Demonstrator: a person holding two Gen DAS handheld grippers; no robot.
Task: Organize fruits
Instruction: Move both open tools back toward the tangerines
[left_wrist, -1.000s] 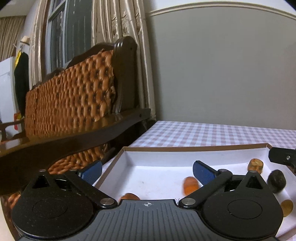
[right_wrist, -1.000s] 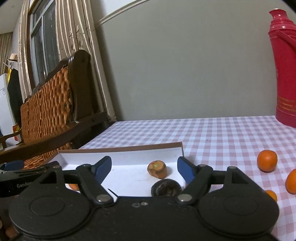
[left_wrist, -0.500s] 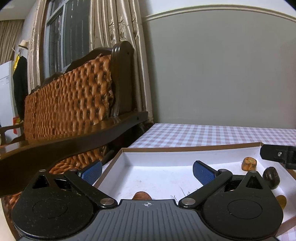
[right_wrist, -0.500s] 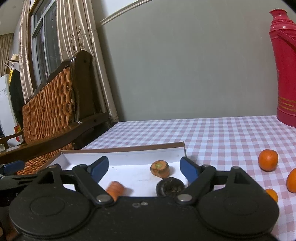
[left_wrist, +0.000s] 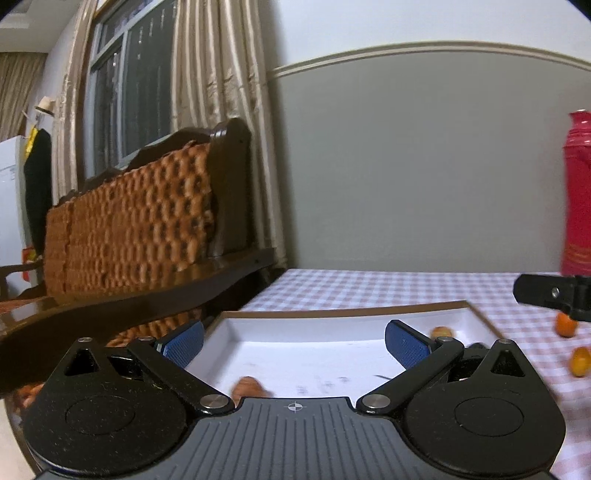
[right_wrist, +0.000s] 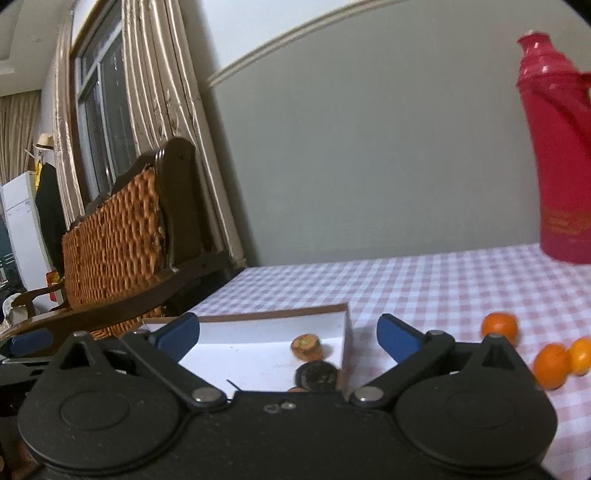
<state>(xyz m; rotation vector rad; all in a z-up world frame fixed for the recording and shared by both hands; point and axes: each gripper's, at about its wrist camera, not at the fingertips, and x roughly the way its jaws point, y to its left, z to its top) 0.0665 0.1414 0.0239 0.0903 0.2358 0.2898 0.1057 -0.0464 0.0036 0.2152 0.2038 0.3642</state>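
Observation:
A shallow white box with a brown rim (left_wrist: 343, 314) lies on the checked tablecloth; it also shows in the right wrist view (right_wrist: 258, 317). Inside it are an orange-brown fruit (right_wrist: 306, 346), a dark fruit (right_wrist: 317, 376) and, near its front left, a blurred orange fruit (left_wrist: 248, 387). Three loose oranges lie to the right of the box on the cloth: (right_wrist: 499, 327), (right_wrist: 551, 365), (right_wrist: 580, 355). My left gripper (left_wrist: 293, 341) is open and empty over the box. My right gripper (right_wrist: 287, 334) is open and empty, over the box's right end.
A red thermos (right_wrist: 559, 166) stands at the far right of the table. A wooden bench with a woven back (left_wrist: 129, 229) runs along the table's left side. A grey wall closes the back. The right gripper's tip (left_wrist: 554, 295) shows at the right in the left wrist view.
Both views have swung to the right. The box has slid left in both frames, more loose oranges show on the right, and an orange fruit in the box has rolled.

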